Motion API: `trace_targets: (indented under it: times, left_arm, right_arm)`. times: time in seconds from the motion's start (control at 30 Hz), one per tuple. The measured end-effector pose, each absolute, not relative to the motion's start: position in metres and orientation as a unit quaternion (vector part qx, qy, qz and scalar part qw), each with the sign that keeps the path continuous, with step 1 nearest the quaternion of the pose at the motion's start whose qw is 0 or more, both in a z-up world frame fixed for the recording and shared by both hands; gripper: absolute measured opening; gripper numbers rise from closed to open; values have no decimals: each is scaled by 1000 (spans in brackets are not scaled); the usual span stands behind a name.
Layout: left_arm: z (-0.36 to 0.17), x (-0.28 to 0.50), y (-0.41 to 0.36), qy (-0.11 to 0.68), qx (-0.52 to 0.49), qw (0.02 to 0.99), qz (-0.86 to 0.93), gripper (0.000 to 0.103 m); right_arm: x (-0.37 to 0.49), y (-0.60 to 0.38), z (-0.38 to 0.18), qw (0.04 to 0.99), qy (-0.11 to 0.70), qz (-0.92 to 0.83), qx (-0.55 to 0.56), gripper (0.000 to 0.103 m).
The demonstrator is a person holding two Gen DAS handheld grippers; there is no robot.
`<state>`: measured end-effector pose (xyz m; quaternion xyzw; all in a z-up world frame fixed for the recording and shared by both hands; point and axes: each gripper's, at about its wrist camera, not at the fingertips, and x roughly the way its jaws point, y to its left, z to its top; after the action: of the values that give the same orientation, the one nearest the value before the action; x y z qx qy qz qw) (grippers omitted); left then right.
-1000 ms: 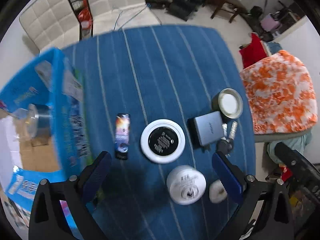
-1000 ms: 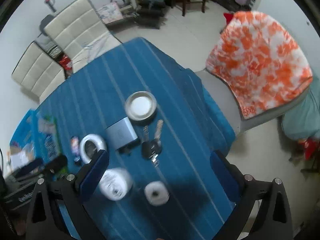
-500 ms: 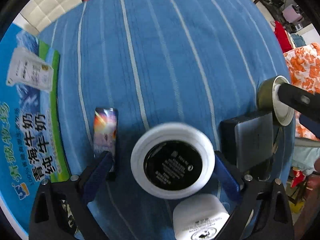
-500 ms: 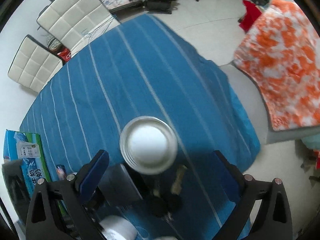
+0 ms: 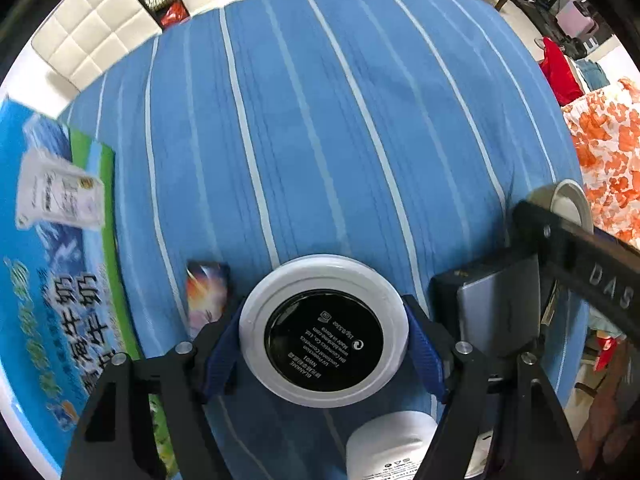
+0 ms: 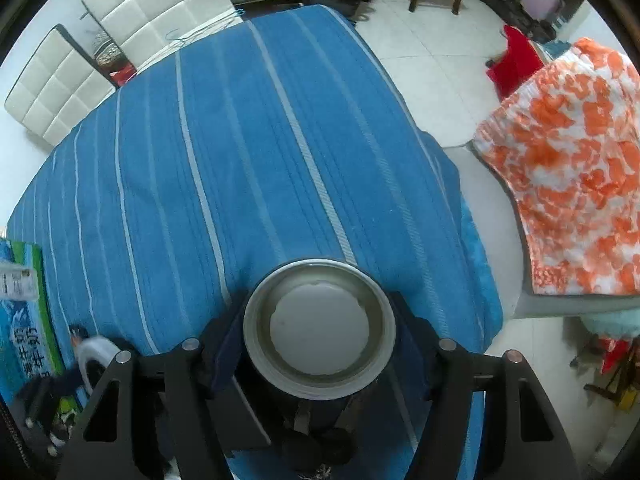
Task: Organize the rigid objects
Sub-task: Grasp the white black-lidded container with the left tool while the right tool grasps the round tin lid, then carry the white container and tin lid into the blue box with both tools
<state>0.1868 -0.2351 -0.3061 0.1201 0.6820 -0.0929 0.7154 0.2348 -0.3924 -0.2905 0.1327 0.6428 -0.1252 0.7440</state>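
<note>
While closing, left gripper (image 5: 324,340) pads flank compact (image 5: 324,326), apparently touching

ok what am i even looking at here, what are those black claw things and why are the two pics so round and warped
No robot here: a person holds a two-finger gripper in each hand, and each carries a fisheye camera looking down along its fingers, which is why the pictures bulge. Both look down on a table under a blue striped cloth. In the left wrist view, the left gripper has just been closing, and its blue pads press on a round white compact with a black label. Nearby lie a grey box, a small colourful card and a white jar. In the right wrist view, the right gripper has likewise closed around a metal tin.
</note>
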Motion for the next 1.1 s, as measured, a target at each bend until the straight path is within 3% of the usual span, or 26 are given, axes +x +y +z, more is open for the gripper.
trace_targets:
  times: [0.3,0.57,1.1]
  left_arm:
    - [-266,185,-245,647,128,743,-109,74]
    - [-192,165,-207,598,104,783,-138,74]
    - [-89,145,-43,521,70,844,-105,74]
  right_arm:
    - [222,-398,-252,761,621,-131,137,68]
    - [203,-375,-185,786,596,-108,123,68]
    - [169,-192,-83,828,552,-27,97,68]
